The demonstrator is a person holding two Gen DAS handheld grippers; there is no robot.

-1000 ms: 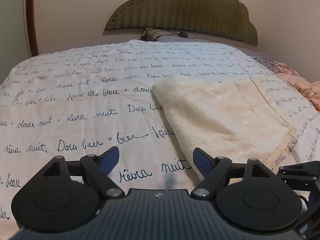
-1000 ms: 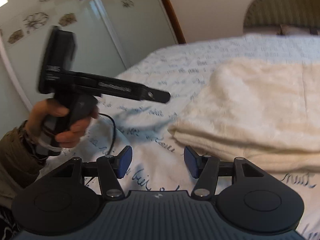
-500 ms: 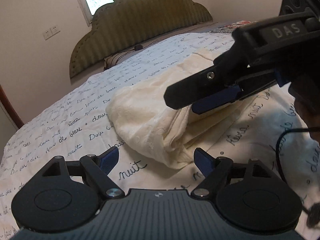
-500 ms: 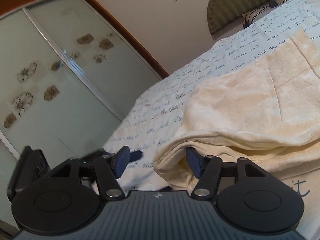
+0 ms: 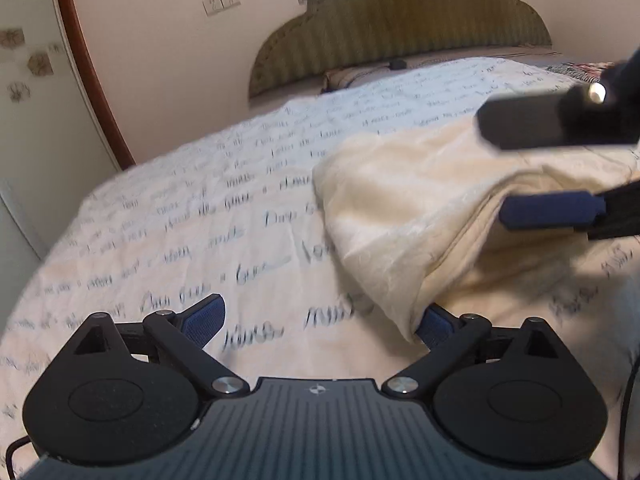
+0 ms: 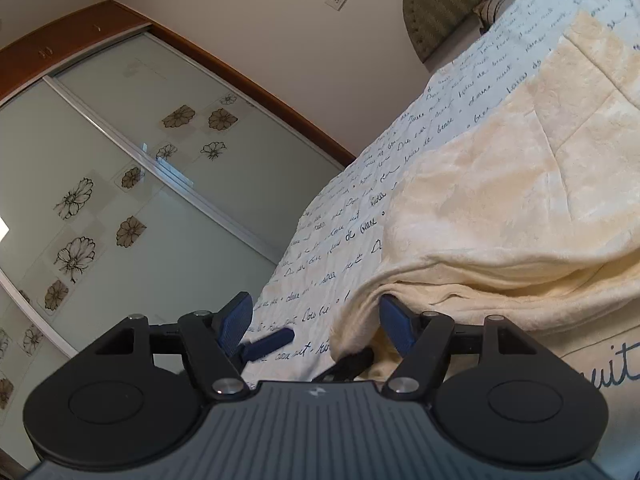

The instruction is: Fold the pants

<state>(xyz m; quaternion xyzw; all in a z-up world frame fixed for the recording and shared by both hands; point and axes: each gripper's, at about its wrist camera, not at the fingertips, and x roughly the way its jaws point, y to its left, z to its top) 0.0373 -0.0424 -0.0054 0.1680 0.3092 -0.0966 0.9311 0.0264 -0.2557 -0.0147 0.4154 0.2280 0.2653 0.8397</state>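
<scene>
Hand-held gripper low beside pants

Folded pants on the bedspread, headboard behind.

The pants are soft and cream-coloured – folded over into a thick, fluffy pile. They lie flat on the bed, with the near corner lifted up a little

Left wrist view sits low over the bed, tilted down, facing the headboard; right wrist view is rolled, near level, facing the wardrobe. Both share the pants corner close up.
</scene>
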